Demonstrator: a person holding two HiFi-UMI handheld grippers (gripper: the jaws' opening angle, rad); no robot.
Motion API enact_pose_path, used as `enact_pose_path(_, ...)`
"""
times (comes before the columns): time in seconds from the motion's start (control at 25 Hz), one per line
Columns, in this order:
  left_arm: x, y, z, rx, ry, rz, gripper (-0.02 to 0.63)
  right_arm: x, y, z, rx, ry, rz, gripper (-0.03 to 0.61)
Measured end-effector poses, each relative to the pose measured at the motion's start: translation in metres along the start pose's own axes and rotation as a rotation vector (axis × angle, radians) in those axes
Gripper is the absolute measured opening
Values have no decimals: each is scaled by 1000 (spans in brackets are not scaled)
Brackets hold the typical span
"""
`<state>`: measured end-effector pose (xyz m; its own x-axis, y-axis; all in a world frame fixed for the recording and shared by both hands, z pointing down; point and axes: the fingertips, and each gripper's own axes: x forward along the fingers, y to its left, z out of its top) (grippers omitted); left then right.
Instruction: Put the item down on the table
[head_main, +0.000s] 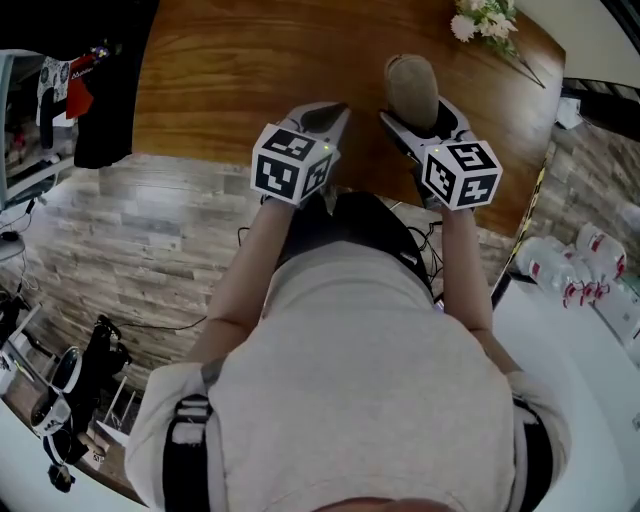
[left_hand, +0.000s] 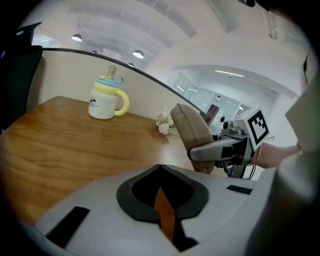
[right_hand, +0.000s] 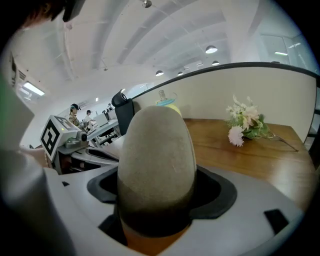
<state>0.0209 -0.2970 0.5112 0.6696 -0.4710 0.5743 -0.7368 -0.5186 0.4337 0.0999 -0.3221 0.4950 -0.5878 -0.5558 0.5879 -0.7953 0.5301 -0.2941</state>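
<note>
The wooden table fills the space in front of the person, who stands at its near edge with both forearms held out over it. Its near stretch, under the two tools, is bare wood.

The right gripper has the item: a beige, rounded, oblong thing, pinched between the jaws round its lower part. The jaws stand apart only as far as the item's width. From the left gripper view the item stands close to upright, its long axis crossing the level jaws, with the rounded top leaning a little away from the person. Its bottom end drops behind the left tool's body there, so I cannot tell whether it touches the wood yet; it looks to me just above it.

The left gripper hovers just beside the right one, jaws brought together with nothing in them.

So the table lies straight below the item, and I judge the job belongs to the right hand alone: lower it, then spread the jaws. Held on end like this, it may tip over once freed.

Well apart, at the far side, stand a yellow-handled mug and a small spray of flowers.
</note>
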Motion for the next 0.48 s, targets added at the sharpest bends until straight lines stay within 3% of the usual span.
enact_pose_path(0.48, 8, 8, -12, -42, -15, 12, 11, 32, -20, -37, -72, 162, 24, 408)
